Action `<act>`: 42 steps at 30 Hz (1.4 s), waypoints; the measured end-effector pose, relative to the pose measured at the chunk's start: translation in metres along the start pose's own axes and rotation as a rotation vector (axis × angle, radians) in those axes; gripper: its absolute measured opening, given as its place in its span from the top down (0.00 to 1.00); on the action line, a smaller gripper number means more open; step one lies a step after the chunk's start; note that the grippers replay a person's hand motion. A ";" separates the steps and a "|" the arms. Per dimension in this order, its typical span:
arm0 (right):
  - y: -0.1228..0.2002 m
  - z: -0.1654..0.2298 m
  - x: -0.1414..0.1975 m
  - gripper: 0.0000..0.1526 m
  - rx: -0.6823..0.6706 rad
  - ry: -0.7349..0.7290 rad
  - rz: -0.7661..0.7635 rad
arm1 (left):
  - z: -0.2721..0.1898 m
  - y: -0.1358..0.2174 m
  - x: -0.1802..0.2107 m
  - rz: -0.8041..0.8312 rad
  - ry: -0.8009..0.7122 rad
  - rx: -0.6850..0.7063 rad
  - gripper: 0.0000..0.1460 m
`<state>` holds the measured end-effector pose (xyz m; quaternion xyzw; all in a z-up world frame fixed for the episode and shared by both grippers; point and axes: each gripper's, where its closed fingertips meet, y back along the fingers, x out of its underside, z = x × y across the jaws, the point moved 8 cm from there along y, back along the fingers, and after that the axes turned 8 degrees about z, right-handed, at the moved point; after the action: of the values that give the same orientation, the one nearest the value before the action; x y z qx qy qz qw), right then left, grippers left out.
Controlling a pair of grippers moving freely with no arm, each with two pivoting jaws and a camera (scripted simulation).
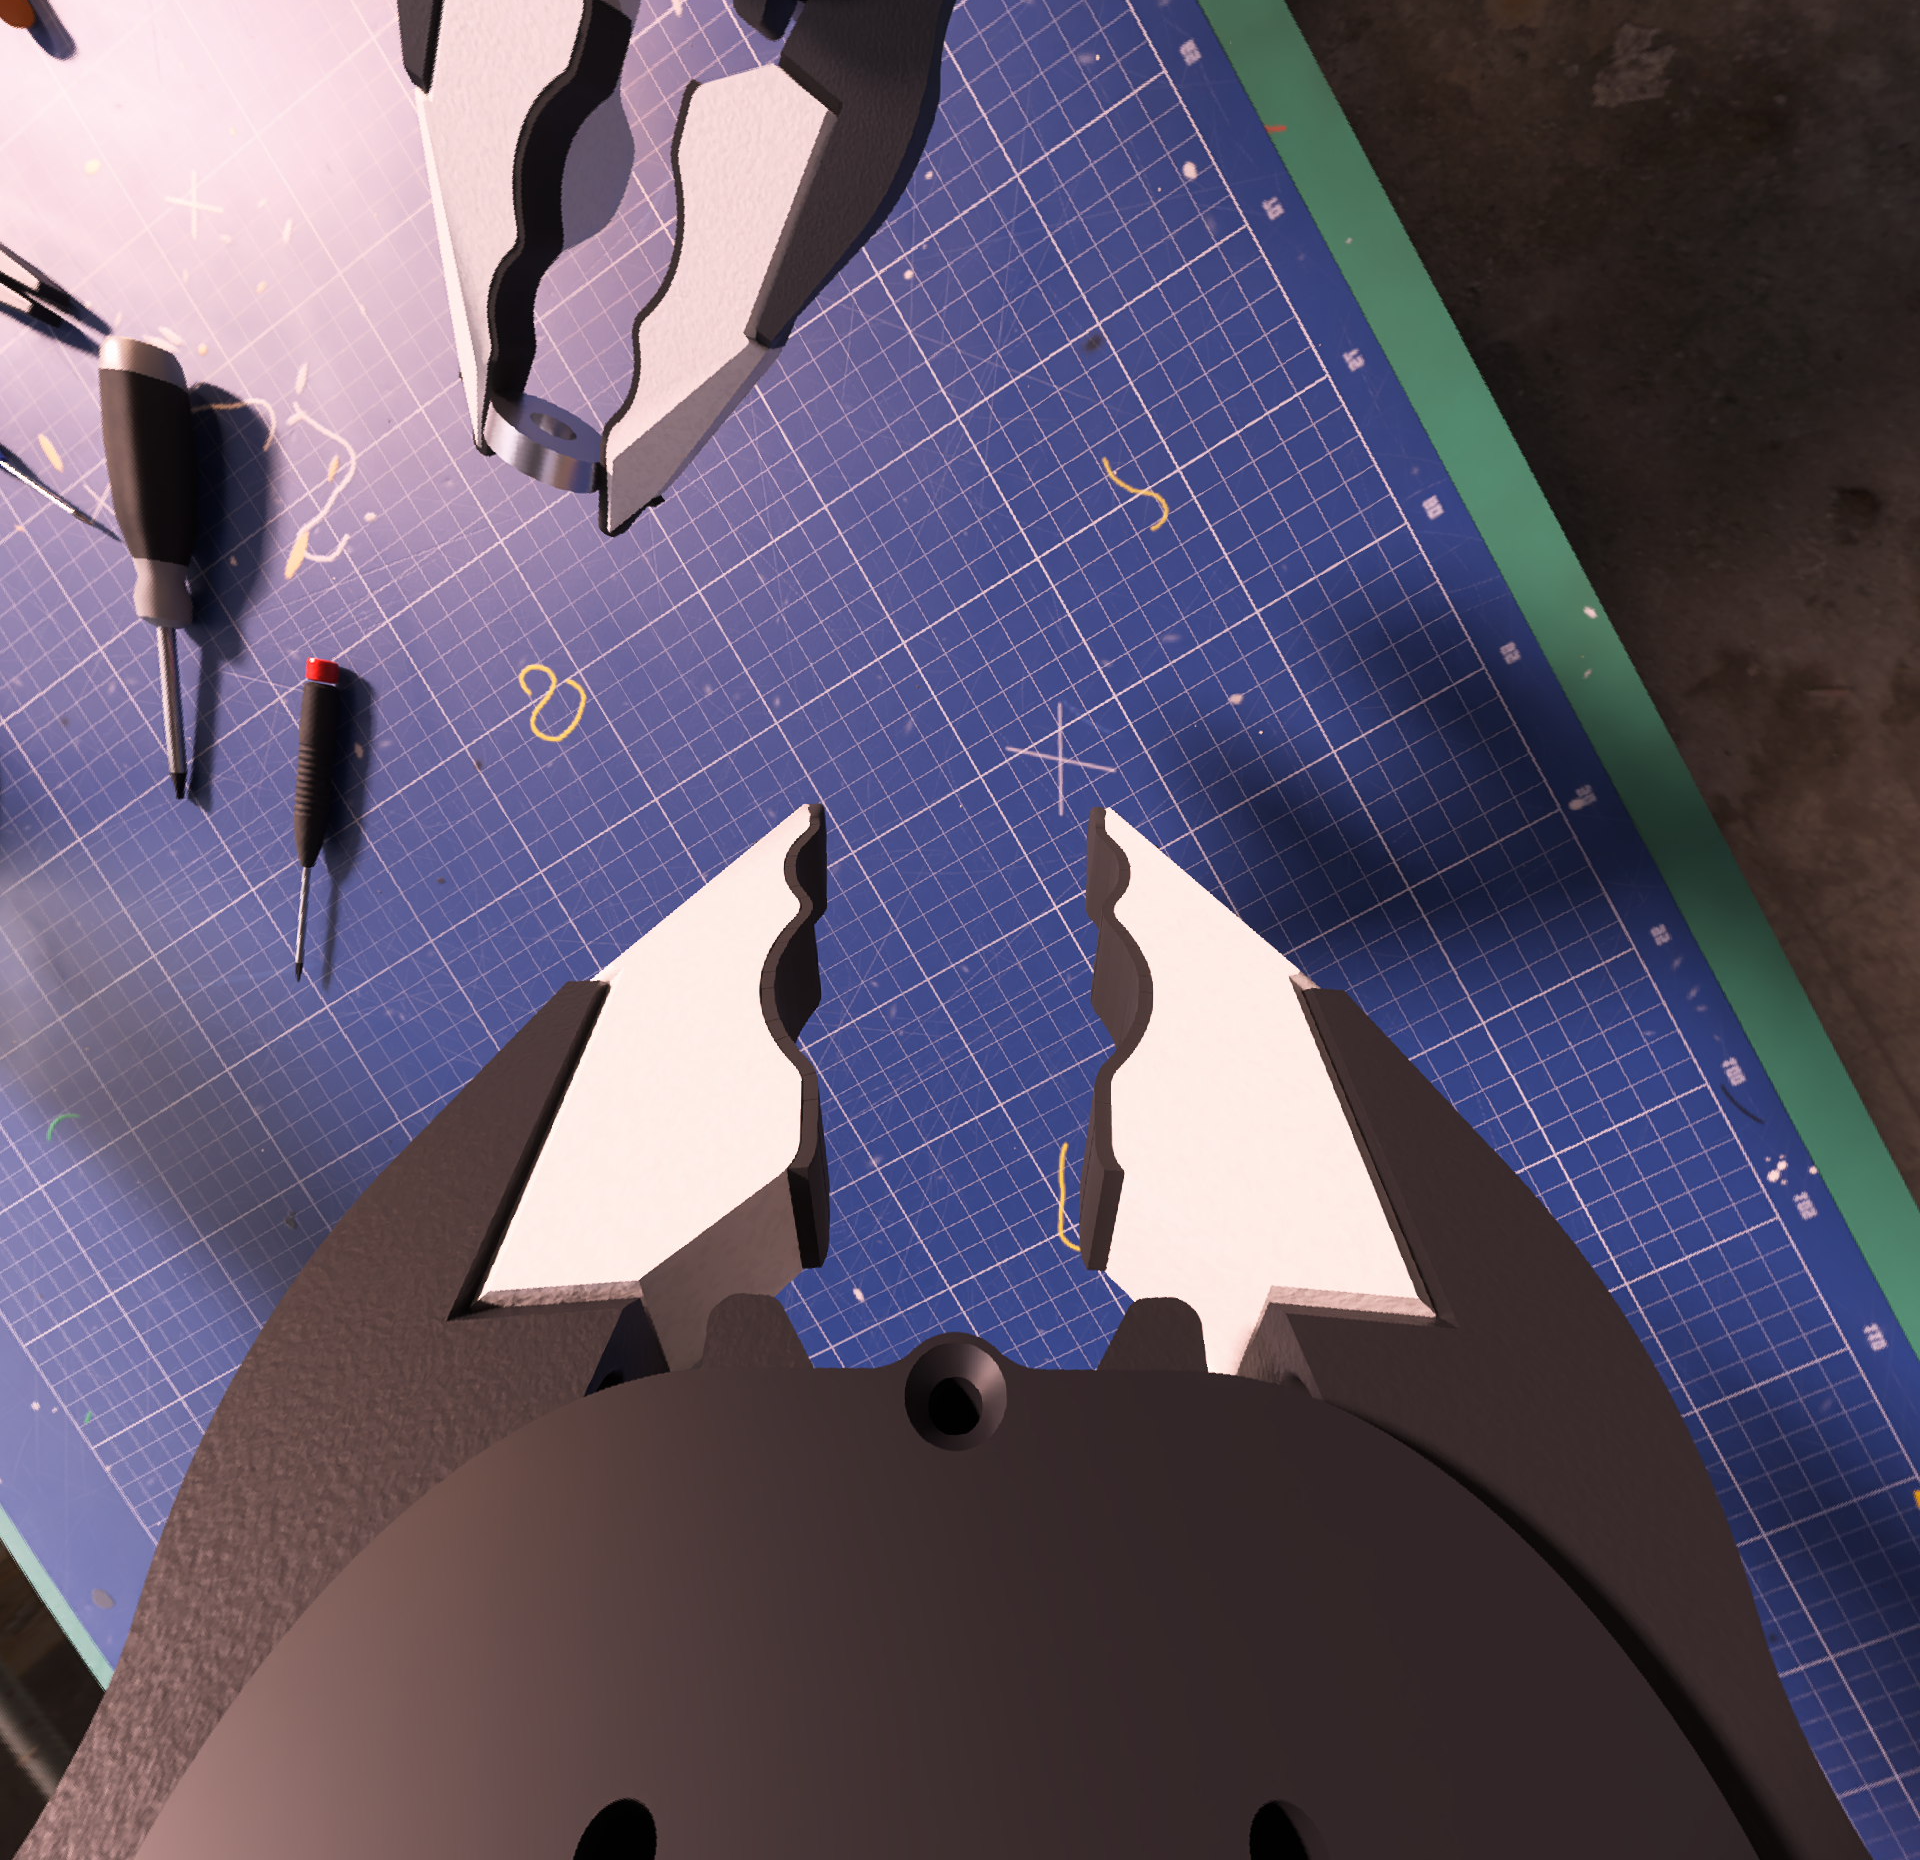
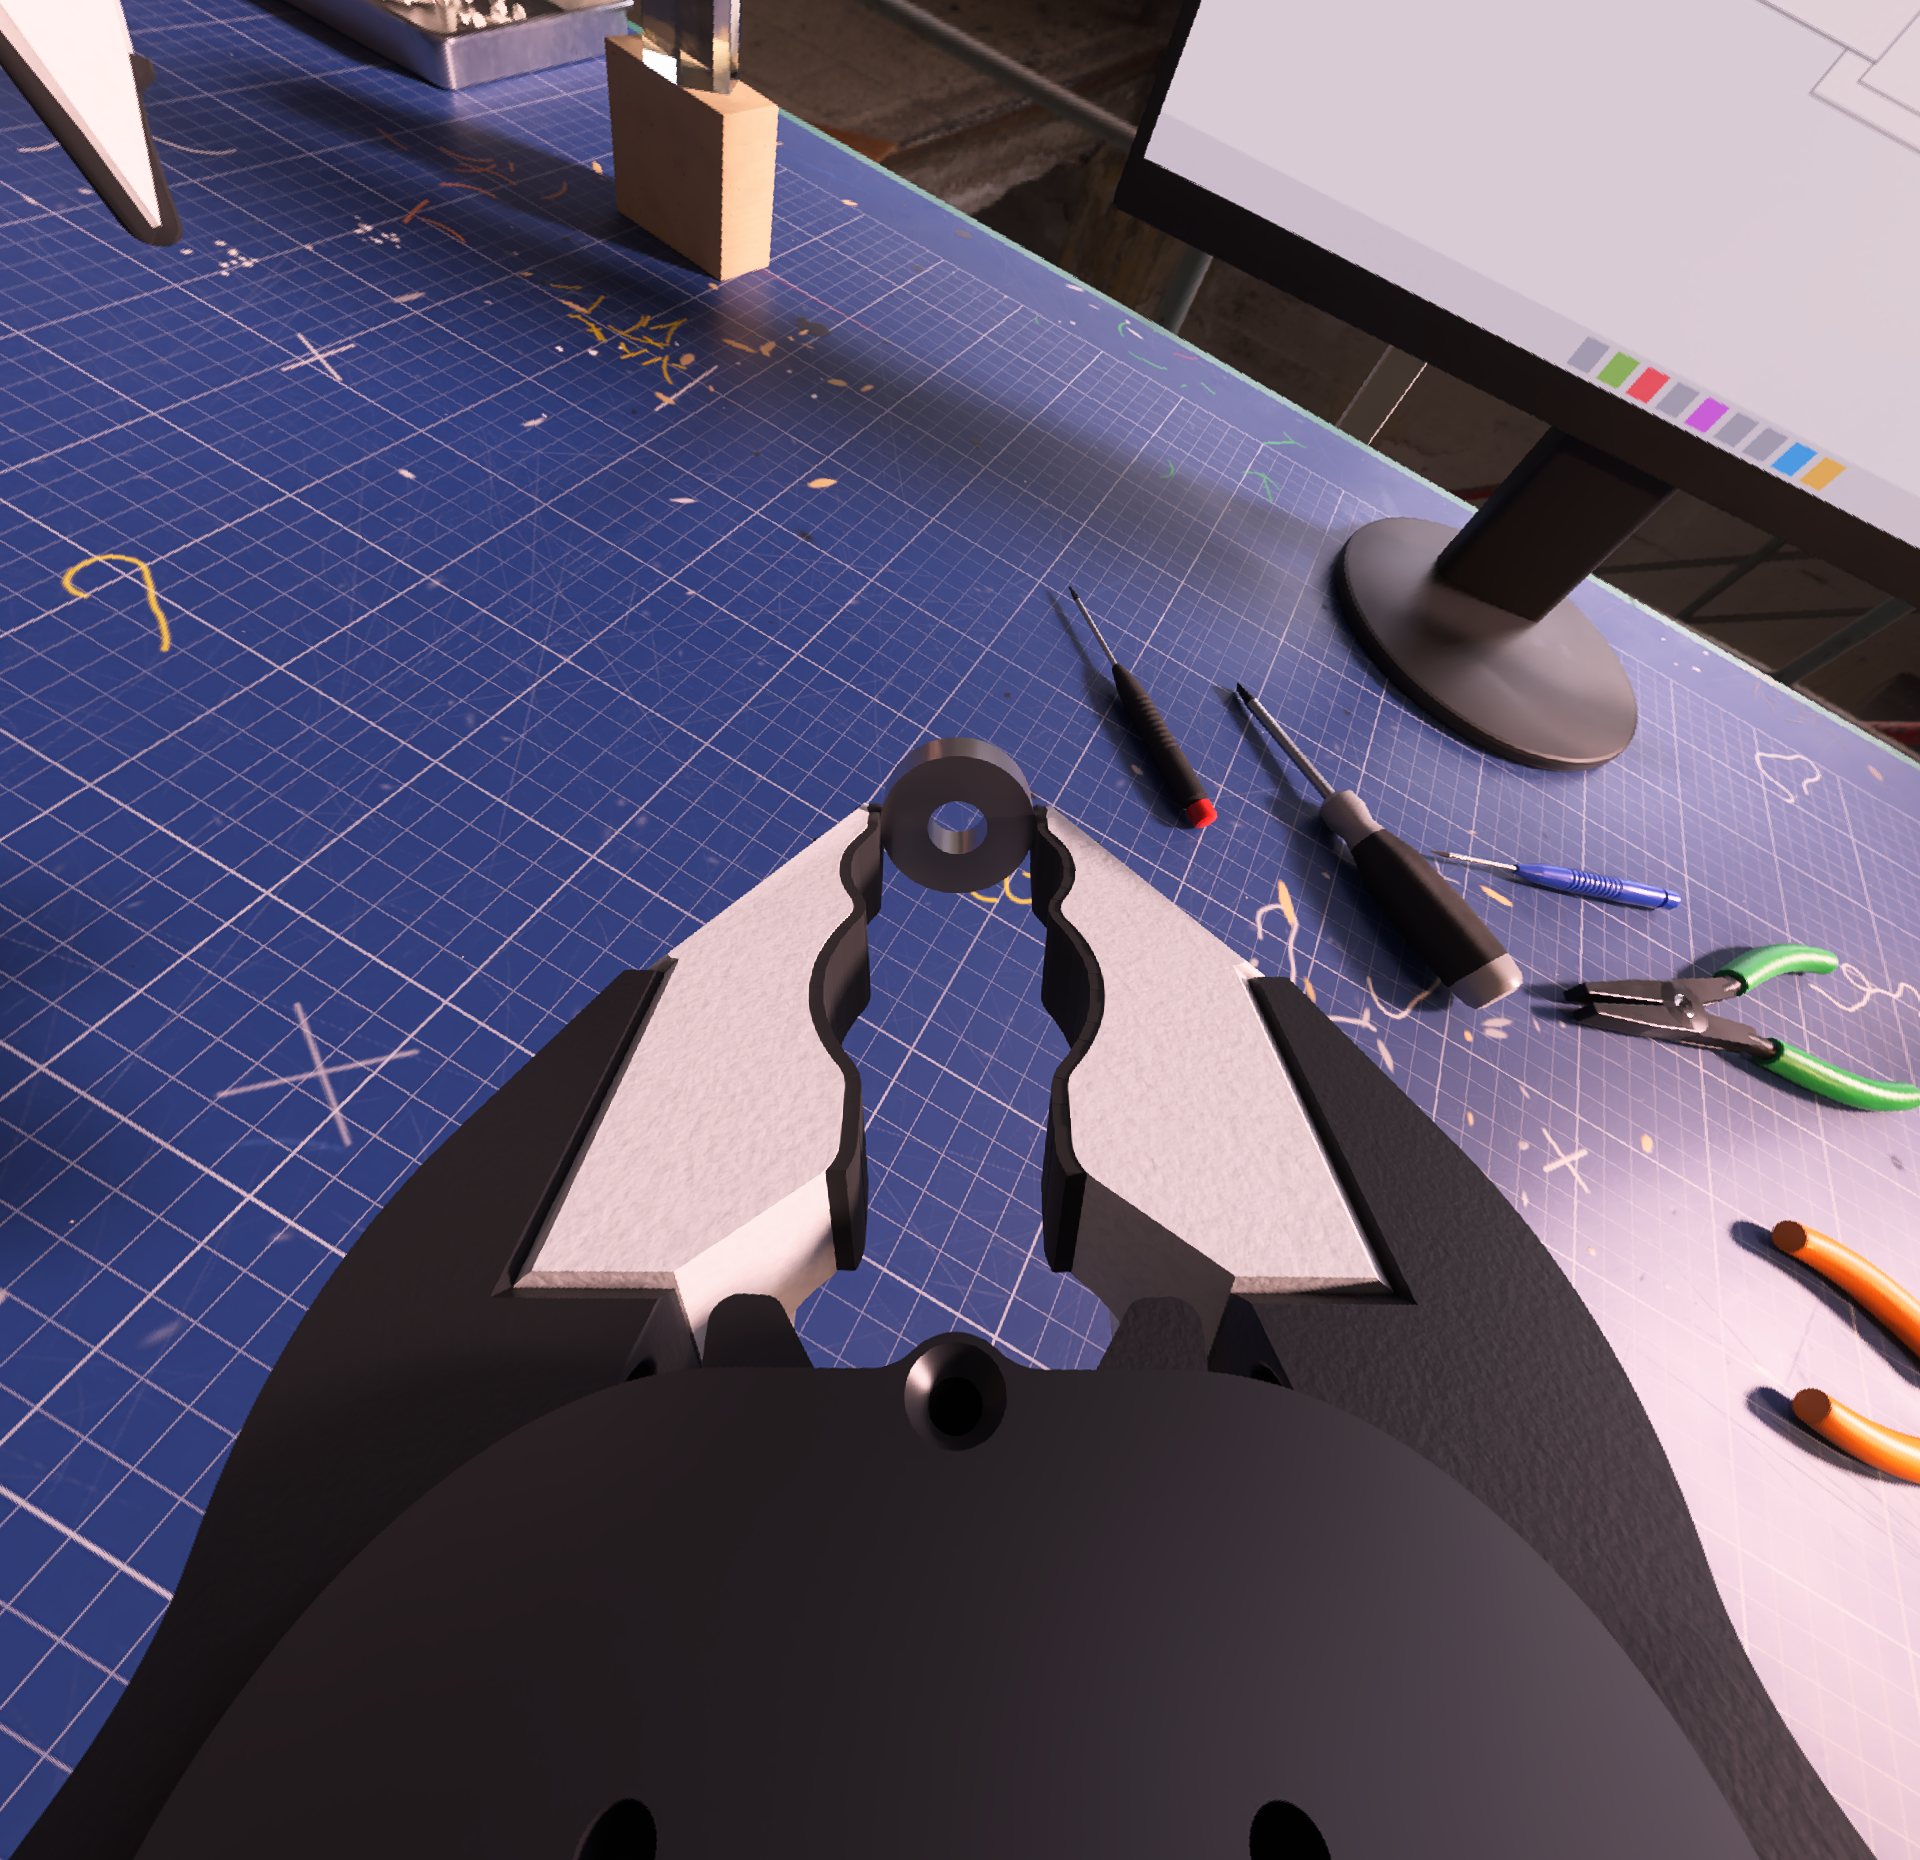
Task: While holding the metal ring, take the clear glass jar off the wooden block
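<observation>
Right gripper (image 2: 956, 823): fingers clamped on the metal ring (image 2: 956, 818) at their tips, the ring held above the blue cutting mat (image 2: 416, 667). Left gripper (image 1: 956, 823): fingers apart, nothing between them, above bare mat. Clear glass jar (image 2: 691, 13): upright on top of the wooden block (image 2: 694, 174), at 11 o'clock from the ring in the right wrist view, well apart from both grippers. Metal tray (image 2: 457, 28) of small pieces: at 9 o'clock from the block. At 2 to 3 o'clock from the ring: red-capped precision screwdriver (image 2: 1148, 724), black-handled screwdriver (image 2: 1392, 865), blue precision screwdriver (image 2: 1569, 880), green-handled pliers (image 2: 1756, 1026). Monitor (image 2: 1558, 148) on a round stand (image 2: 1486, 647): at 1 o'clock.
</observation>
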<state>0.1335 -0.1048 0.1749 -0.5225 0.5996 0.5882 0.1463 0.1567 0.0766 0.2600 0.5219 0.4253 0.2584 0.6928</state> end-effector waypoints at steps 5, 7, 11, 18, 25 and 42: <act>0.000 0.000 0.000 0.82 -0.001 0.001 0.001 | -0.005 0.000 0.000 -0.001 0.003 -0.027 0.66; 0.000 0.000 0.000 0.82 -0.001 0.001 0.001 | -0.007 -0.001 -0.001 -0.010 0.019 -0.041 0.66; 0.000 0.000 0.000 0.82 0.000 0.001 0.001 | -0.009 -0.001 0.000 -0.020 0.030 -0.052 0.66; 0.000 0.000 0.000 0.82 -0.001 0.000 0.001 | -0.011 -0.006 0.002 -0.012 0.000 -0.085 0.64; 0.000 0.000 0.000 0.82 -0.002 -0.001 0.001 | -0.011 -0.001 0.000 -0.077 -0.002 -0.055 0.61; 0.000 0.000 0.000 0.82 -0.002 -0.002 -0.001 | -0.007 0.058 0.024 -0.378 0.041 -0.176 0.50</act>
<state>0.1335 -0.1049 0.1751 -0.5222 0.5987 0.5893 0.1469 0.1678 0.1184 0.3063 0.3650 0.5055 0.1707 0.7629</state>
